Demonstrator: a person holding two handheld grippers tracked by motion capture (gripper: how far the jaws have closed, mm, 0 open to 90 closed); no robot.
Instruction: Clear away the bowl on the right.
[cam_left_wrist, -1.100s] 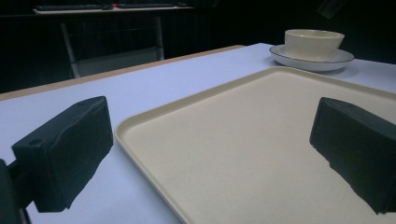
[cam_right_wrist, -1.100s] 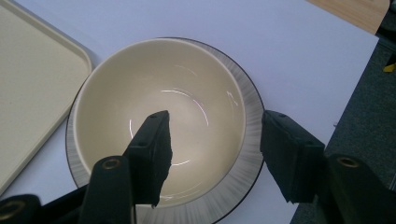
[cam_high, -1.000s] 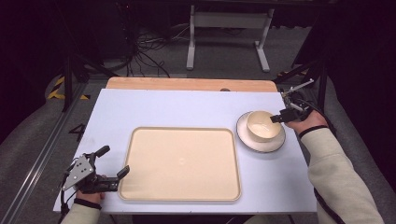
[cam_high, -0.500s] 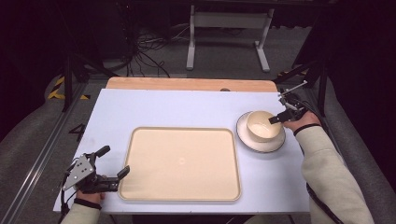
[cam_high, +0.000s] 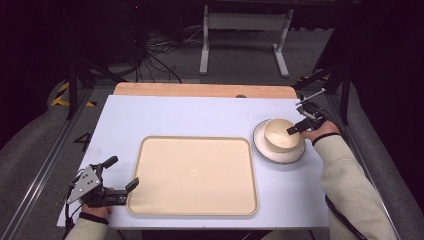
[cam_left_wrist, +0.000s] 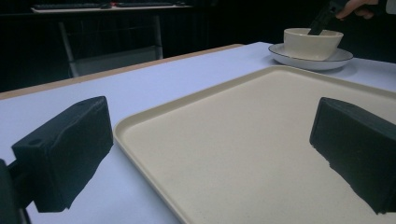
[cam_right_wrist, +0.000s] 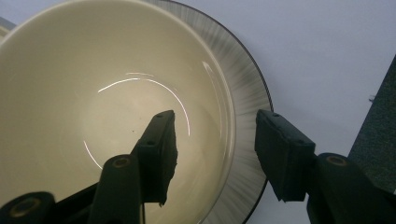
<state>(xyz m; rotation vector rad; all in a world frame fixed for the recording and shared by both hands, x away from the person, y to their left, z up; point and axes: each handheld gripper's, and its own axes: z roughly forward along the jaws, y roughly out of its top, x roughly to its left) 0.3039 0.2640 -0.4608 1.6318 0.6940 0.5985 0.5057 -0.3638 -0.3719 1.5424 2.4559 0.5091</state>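
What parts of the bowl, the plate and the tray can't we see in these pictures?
- Bowl: in the right gripper view the picture's edges cut off its left side, and the right gripper covers part of its inside.
- Plate: in the high view the bowl hides its middle.
- Tray: in the left gripper view the left gripper has black jaws that hide its near corners.
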